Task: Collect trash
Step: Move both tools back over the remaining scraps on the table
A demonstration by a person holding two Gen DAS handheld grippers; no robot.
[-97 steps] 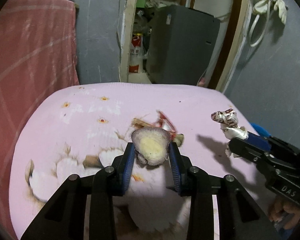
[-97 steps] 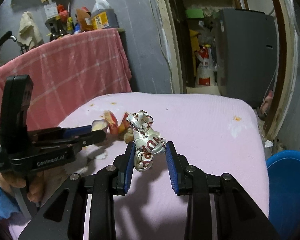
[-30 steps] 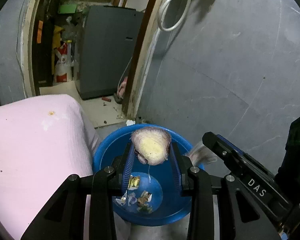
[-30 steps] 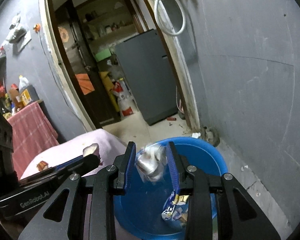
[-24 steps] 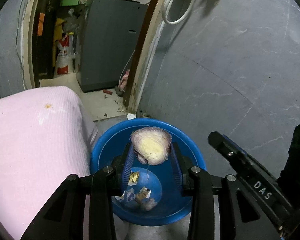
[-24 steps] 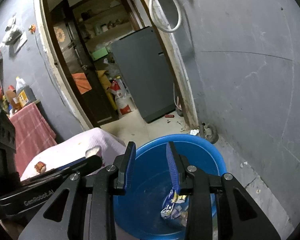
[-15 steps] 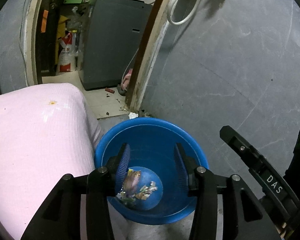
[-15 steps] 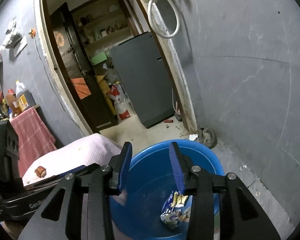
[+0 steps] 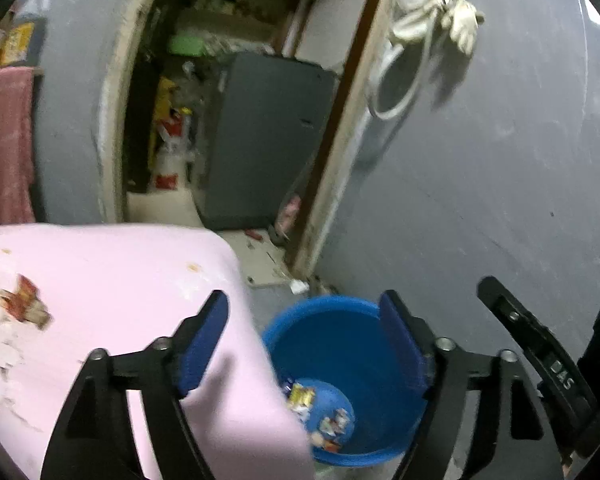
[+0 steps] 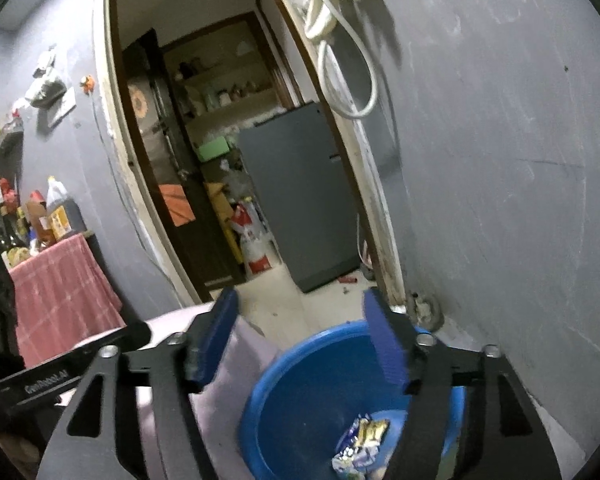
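Observation:
A blue plastic bin (image 9: 340,332) stands on the floor beside the pink-covered table (image 9: 132,280); wrappers and scraps (image 9: 320,420) lie in its bottom. My left gripper (image 9: 302,340) is wide open and empty, over the table's right edge and the bin. My right gripper (image 10: 304,336) is wide open and empty above the bin (image 10: 320,380), where wrappers (image 10: 360,444) show. Red and brown scraps (image 9: 20,304) lie on the table at the left. The right gripper's body (image 9: 540,360) shows at the right of the left wrist view.
A grey wall (image 9: 480,180) rises right behind the bin. A doorway with a grey cabinet (image 9: 260,140) opens beyond the table. A red-checked cloth table with bottles (image 10: 52,280) stands at the left. A white hose and glove (image 10: 340,20) hang on the door frame.
Both grippers let go of their trash over the bin and opened wide. The left view has swung left, so the table and its scraps show again.

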